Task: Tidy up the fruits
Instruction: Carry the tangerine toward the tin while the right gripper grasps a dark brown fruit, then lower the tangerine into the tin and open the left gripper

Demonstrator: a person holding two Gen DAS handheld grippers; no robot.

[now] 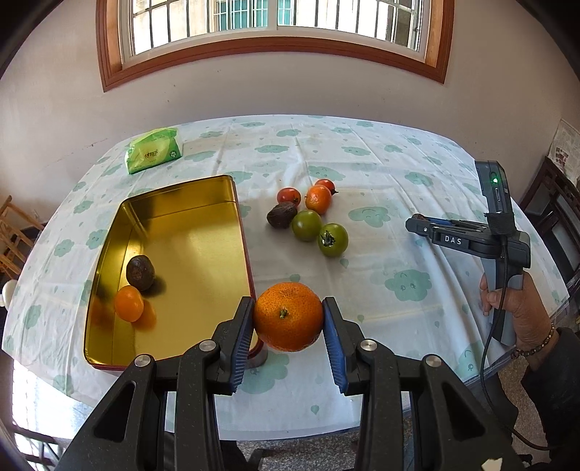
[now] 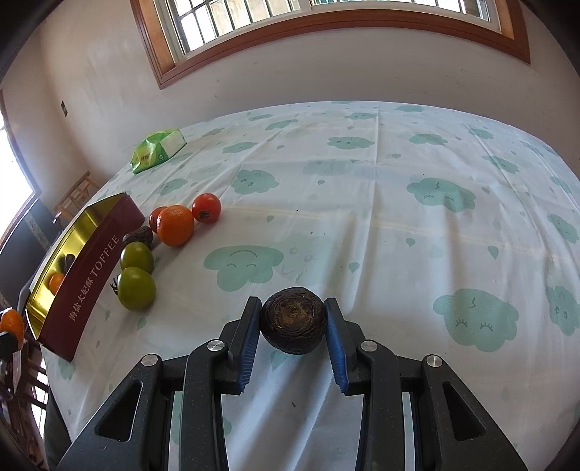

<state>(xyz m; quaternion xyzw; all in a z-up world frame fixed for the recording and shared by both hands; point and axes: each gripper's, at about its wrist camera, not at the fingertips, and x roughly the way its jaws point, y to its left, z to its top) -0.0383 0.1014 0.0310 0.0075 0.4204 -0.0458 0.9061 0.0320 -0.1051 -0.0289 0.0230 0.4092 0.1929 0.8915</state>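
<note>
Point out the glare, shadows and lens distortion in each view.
Left wrist view: the gold tin mirrors the window light and reflects the small orange; the table edge bows. Right wrist view: the window is blown out; the tablecloth curves.

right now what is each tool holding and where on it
The left tool clamps an orange by its opposite sides, stem facing the camera. The right tool clamps a dark wrinkled fruit likewise.
</note>
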